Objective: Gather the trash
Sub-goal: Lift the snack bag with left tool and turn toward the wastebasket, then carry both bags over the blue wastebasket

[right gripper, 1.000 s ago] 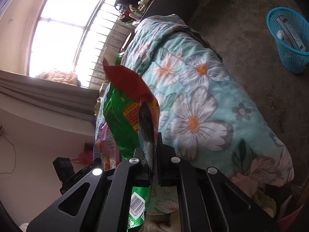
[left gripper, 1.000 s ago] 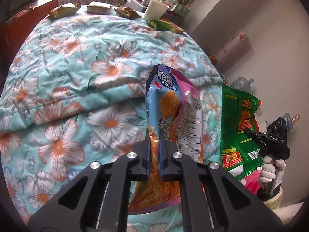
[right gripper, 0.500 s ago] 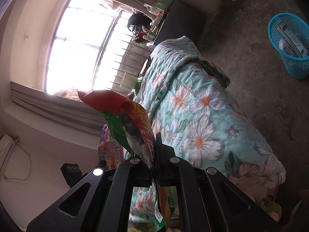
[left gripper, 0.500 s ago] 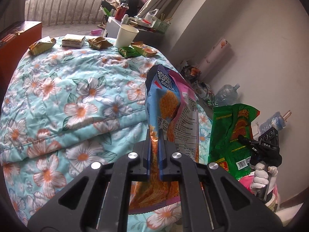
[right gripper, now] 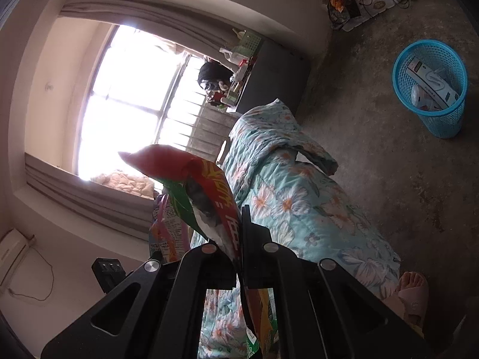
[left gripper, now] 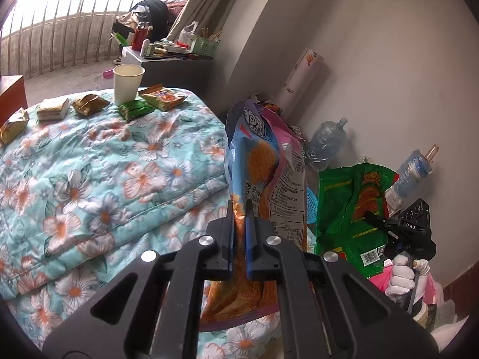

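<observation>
The blue-and-pink snack bag (left gripper: 263,161) is standing upright in the left gripper (left gripper: 239,209), whose jaws are clenching its crinkled foil above the floral quilt (left gripper: 104,179). Its lower end is disappearing behind the black gripper frame, so how far it is hanging down is hard to tell. The green-and-red snack bag (right gripper: 206,191) is being pinched in the right gripper (right gripper: 239,224), jaws closed tight on its glossy film; the right wrist view is showing only its folded red top and grey inner lining, with the rest hiding behind the frame. From the left wrist view the same green bag (left gripper: 353,209) is hanging flat and wrinkled, and a white-gloved hand (left gripper: 401,278) is gripping the handle below it.

Small foil packets (left gripper: 89,104) and a white paper cup (left gripper: 128,83) are sitting at the quilt's far edge; their print is too small to read. A round blue mesh basket (right gripper: 431,86) is standing on the rough concrete floor, well apart from the bed, holding a white carton. A sandalled foot (right gripper: 410,293) is partly cut off by the frame.
</observation>
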### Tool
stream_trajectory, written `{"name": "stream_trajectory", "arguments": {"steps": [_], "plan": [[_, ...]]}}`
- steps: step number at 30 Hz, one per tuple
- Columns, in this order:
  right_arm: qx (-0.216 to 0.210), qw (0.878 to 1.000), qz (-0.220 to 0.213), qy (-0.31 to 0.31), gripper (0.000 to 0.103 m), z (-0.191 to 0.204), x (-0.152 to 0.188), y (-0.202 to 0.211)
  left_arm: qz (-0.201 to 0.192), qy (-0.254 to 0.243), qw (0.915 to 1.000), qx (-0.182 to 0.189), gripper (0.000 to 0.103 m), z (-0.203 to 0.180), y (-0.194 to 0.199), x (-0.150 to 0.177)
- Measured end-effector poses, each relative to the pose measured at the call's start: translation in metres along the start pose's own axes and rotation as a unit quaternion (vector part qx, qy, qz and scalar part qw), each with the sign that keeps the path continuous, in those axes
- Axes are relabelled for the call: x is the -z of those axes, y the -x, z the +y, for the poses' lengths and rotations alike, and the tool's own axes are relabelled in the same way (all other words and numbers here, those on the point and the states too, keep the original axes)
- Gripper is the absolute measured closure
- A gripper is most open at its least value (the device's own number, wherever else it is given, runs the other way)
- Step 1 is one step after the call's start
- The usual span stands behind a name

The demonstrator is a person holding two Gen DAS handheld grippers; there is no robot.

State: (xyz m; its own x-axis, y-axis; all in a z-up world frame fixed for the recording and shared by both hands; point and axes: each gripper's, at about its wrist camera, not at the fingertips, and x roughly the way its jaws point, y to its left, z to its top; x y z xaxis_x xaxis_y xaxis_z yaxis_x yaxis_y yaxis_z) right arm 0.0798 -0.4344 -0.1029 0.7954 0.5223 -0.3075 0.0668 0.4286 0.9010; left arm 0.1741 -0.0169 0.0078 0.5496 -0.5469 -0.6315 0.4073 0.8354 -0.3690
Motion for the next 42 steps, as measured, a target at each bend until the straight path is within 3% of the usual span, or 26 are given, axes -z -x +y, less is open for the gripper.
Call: {"name": "stream_trajectory", "arguments": {"steps": [13,19,24,32,36,42], "plan": [[0.008,0.996,-0.068,-0.052,0.100,-0.049,-0.017,0.041,0.029,-0.077,0.9963,0.027,0.099,-0.074,-0.071,-0.020],[0.037,0.988,-0.121,-0.091,0.100,-0.081,-0.029,0.067,0.051,-0.104,0.9923,0.043,0.099,-0.103,-0.113,-0.025],[0.098,0.966,-0.206,-0.122,0.100,-0.107,-0.046,0.105,0.045,-0.129,0.9884,0.065,0.099,-0.123,-0.150,-0.034],[0.210,0.913,-0.320,-0.144,0.100,-0.137,-0.080,0.133,0.045,-0.143,0.9855,0.080,0.099,-0.145,-0.196,-0.051],[0.256,0.891,-0.348,-0.142,0.100,-0.156,-0.112,0.121,0.050,-0.144,0.9849,0.082,0.099,-0.144,-0.210,-0.056],[0.322,0.876,-0.342,-0.109,0.100,-0.188,-0.171,0.068,0.061,-0.130,0.9866,0.077,0.099,-0.130,-0.223,-0.062]]}}
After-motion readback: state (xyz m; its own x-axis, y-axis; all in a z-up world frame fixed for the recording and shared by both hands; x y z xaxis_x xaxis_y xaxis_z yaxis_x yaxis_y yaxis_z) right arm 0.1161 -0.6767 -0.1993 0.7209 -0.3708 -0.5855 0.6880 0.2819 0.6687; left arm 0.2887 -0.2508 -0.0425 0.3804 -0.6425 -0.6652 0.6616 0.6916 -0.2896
